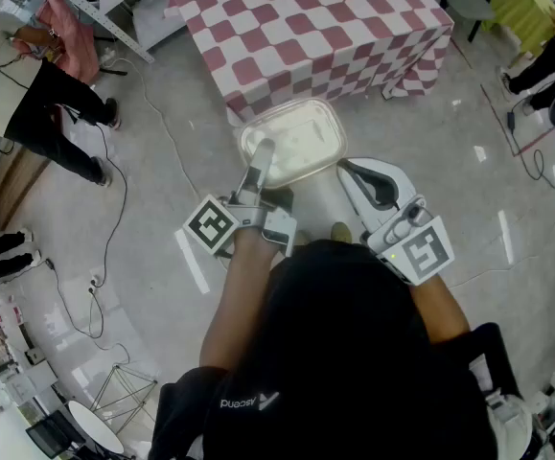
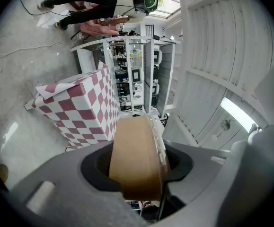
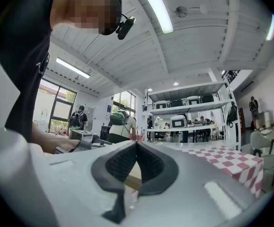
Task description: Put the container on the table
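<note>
The container (image 1: 301,137) hangs over the floor just short of the table (image 1: 306,27), with the left gripper (image 1: 260,161) pinching its near edge and the right gripper (image 1: 347,169) closed on its corner, probably to steady it.

Your container (image 1: 291,142) has a cloudy white lid (image 1: 296,137) and a tan-brown body. The table (image 1: 315,27) wears a cloth checked dark red and white. Your left gripper (image 1: 260,151) and right gripper (image 1: 346,168) are pale grey with black pads (image 3: 120,167). Their marker cubes (image 1: 210,226) show black squares on white. The floor (image 1: 162,113) is grey, and your shirt (image 1: 344,353) is black.
</note>
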Demonstrator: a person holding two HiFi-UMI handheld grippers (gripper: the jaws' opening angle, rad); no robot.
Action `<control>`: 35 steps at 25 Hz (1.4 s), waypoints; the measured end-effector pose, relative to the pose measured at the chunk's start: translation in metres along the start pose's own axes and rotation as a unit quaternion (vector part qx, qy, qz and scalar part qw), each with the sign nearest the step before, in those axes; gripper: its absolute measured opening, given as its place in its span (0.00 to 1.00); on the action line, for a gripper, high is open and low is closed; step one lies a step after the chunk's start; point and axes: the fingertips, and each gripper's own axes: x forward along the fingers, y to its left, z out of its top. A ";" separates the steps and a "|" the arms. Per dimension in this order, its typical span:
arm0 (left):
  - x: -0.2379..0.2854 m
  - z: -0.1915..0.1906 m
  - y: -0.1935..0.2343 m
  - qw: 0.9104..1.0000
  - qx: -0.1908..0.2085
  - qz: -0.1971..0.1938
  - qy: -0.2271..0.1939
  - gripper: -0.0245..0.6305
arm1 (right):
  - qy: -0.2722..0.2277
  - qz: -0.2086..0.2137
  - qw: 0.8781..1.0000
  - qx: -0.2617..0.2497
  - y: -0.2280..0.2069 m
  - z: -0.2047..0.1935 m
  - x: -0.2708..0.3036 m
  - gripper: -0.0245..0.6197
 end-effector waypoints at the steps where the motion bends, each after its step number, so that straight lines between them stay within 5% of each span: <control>1: -0.001 0.003 0.001 1.000 0.000 0.000 0.001 0.33 | 0.001 -0.001 1.000 -0.001 0.002 -0.001 0.003 0.04; 19: 0.022 0.064 0.030 1.000 -0.015 -0.002 0.017 0.34 | 0.017 -0.043 0.999 -0.020 -0.009 -0.018 0.058 0.04; 26: 0.091 0.084 0.051 1.000 -0.002 0.013 0.015 0.33 | 0.006 -0.042 0.999 -0.017 -0.073 -0.028 0.094 0.04; 35: 0.223 0.105 0.101 0.997 0.027 0.074 0.005 0.34 | 0.005 -0.008 1.000 -0.011 -0.216 -0.035 0.154 0.04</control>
